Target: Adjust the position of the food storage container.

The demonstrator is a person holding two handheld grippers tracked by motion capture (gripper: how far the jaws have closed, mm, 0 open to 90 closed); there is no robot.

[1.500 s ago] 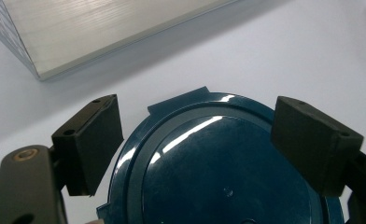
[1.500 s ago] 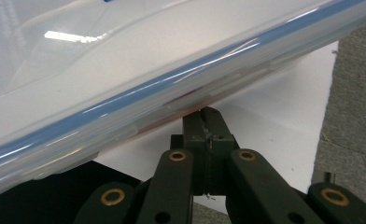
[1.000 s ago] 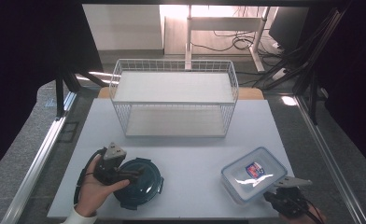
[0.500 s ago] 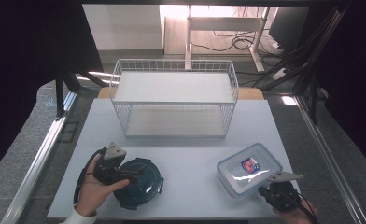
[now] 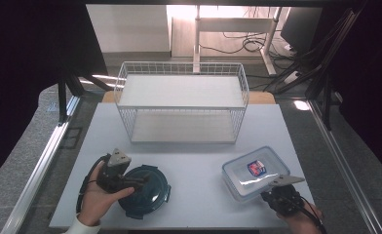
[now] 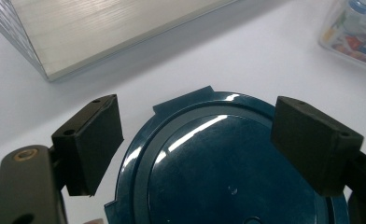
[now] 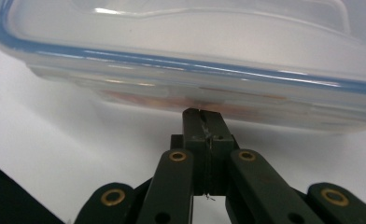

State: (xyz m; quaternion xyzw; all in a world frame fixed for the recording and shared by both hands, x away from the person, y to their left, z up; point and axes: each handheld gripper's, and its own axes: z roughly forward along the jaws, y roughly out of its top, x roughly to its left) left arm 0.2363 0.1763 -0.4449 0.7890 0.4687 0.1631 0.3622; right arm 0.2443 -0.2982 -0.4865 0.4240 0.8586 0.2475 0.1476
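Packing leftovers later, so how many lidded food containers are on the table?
2: a round dark teal container at front left by the left gripper, and a clear rectangular container at front right. None seems hidden.

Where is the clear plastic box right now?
In the high view, the clear box sits at the table's front right, just ahead of the right gripper.

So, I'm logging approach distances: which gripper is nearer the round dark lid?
Left. The left gripper hangs open over the round dark lid; the right gripper is shut against the clear box.
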